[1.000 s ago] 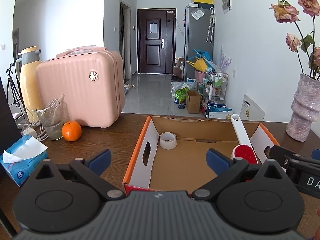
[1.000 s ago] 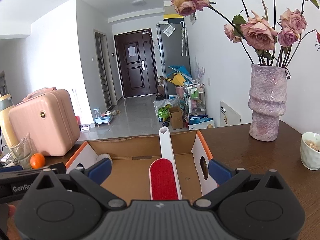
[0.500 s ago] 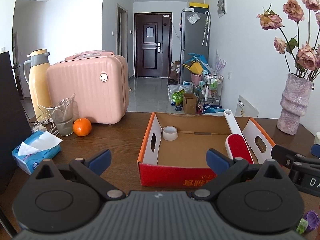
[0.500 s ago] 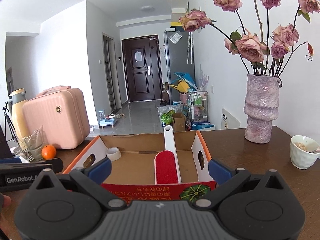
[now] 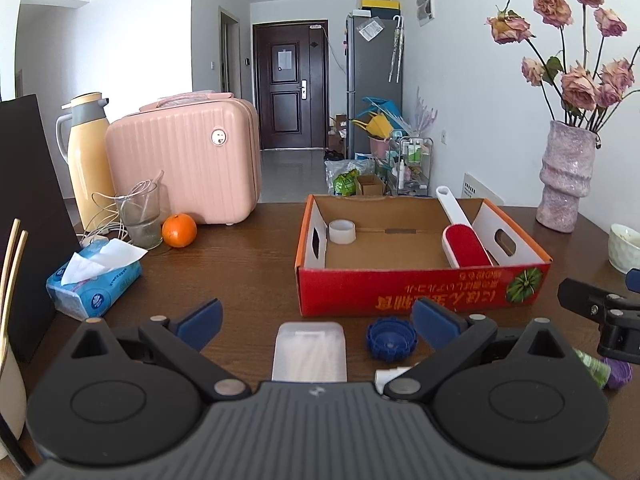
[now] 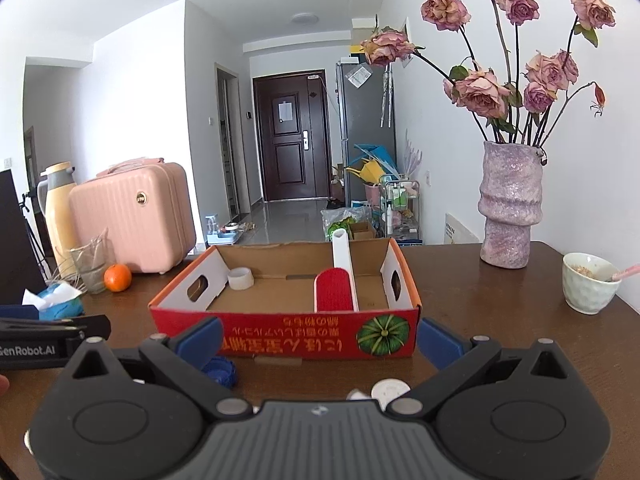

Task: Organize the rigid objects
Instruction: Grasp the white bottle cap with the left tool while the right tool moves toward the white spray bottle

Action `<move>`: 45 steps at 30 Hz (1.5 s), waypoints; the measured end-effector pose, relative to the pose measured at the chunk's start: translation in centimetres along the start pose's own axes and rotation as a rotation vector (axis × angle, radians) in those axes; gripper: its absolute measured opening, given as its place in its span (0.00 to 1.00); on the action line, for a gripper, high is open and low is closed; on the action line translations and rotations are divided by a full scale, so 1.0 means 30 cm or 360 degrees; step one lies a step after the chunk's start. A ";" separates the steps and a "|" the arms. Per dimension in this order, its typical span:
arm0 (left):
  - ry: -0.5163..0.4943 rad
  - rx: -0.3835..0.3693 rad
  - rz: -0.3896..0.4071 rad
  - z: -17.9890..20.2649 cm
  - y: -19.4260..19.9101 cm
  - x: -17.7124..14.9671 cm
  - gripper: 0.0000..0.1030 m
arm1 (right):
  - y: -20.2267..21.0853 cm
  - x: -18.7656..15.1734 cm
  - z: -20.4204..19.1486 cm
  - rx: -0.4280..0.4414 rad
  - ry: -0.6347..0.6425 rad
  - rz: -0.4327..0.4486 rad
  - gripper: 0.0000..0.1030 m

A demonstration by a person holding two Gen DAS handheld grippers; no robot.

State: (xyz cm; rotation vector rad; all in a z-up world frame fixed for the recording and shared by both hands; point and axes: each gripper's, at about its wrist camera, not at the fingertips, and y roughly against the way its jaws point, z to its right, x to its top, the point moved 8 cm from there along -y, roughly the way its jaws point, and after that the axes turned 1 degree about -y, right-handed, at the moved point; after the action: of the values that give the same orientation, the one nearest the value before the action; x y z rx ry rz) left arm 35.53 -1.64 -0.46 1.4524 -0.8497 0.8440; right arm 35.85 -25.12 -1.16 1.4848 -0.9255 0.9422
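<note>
The cardboard box (image 5: pixel 420 288) sits on the worktop (image 5: pixel 240 256) with a roll of tape (image 5: pixel 342 231) at its left end and a lint brush (image 5: pixel 466 246) leaning along its right side. Loose pieces lie just in front of it: a clear plastic case (image 5: pixel 309 350) and a blue cap (image 5: pixel 391 338).

Risks, as I judge them: the smooth, flat case could slide out of a shallow pinch, and the cap could skid or roll if clipped on its edge.

The left gripper (image 5: pixel 316 318) hovers low over the case, level, jaws apart and empty. The right gripper (image 6: pixel 320 340) faces the box front, jaws also apart, holding nothing.
</note>
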 end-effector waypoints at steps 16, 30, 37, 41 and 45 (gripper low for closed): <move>0.0009 0.0003 -0.0070 -0.101 0.064 -0.149 1.00 | 0.073 -0.201 0.023 -0.0052 0.0040 -0.0150 1.00; 0.0067 0.0111 -0.0227 -0.283 0.036 -0.300 1.00 | 0.034 -0.271 0.062 -0.0108 -0.0022 -0.0191 1.00; 0.0071 0.0135 -0.0322 -0.341 0.022 -0.377 1.00 | 0.026 -0.279 0.067 -0.0125 -0.0033 -0.0199 1.00; 0.0081 0.0138 -0.0348 -0.352 0.014 -0.402 0.99 | 0.022 -0.284 0.071 -0.0134 -0.0035 -0.0207 1.00; 0.0097 0.0135 -0.0385 -0.363 -0.002 -0.418 0.89 | 0.019 -0.291 0.070 -0.0139 -0.0034 -0.0217 1.00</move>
State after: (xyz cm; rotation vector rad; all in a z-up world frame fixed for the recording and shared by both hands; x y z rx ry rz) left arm 29.42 9.59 -11.06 1.5596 -0.5842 0.7447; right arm 32.17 -26.79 -9.19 1.4667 -0.8584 0.7789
